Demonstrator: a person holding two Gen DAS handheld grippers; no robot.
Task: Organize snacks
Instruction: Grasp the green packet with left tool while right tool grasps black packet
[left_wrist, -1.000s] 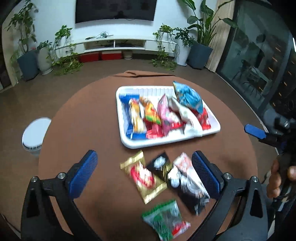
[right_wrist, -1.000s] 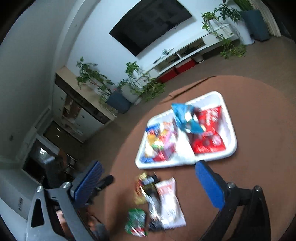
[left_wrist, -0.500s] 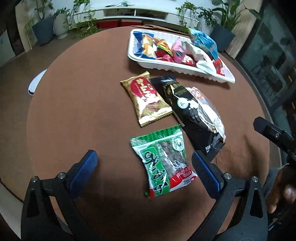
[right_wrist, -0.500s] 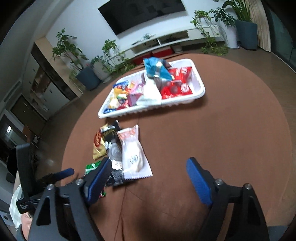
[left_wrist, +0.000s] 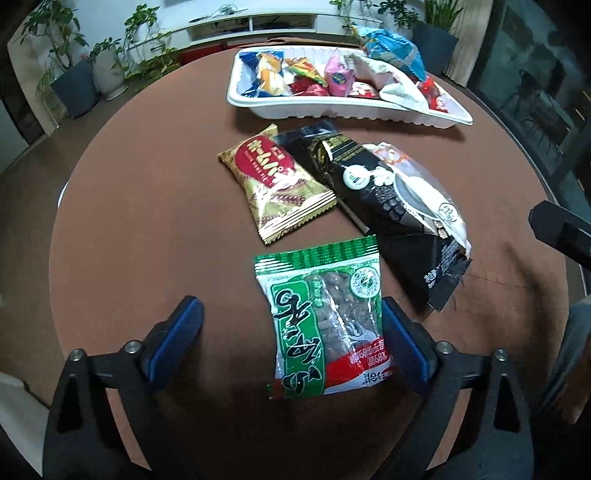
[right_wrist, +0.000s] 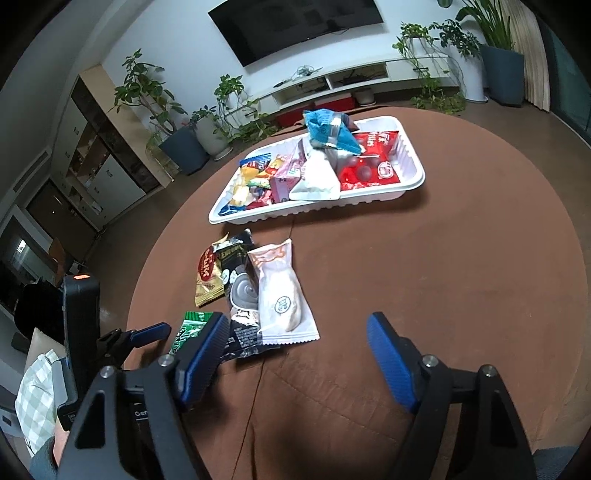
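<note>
A green snack packet (left_wrist: 327, 325) lies flat on the brown round table (left_wrist: 147, 221). My left gripper (left_wrist: 291, 332) is open and low over it, the packet between its fingers, nearer the right pad. Beyond lie a gold-and-red packet (left_wrist: 275, 182), a black packet (left_wrist: 384, 206) and a white packet (left_wrist: 417, 184) on top of it. A white tray (left_wrist: 332, 107) full of snacks sits at the far side. My right gripper (right_wrist: 295, 354) is open and empty, near the white packet (right_wrist: 282, 295). The green packet (right_wrist: 190, 330) is partly hidden behind its left finger.
The tray (right_wrist: 369, 199) holds several packets, with a blue bag (right_wrist: 328, 129) on top. The left gripper (right_wrist: 147, 330) shows at the left of the right wrist view. Potted plants (right_wrist: 181, 122) and a TV shelf (right_wrist: 332, 81) stand beyond the table.
My left gripper has dropped and moved forward over the green packet, which now lies between its fingers. My right gripper has tilted down and come nearer the white packet.
</note>
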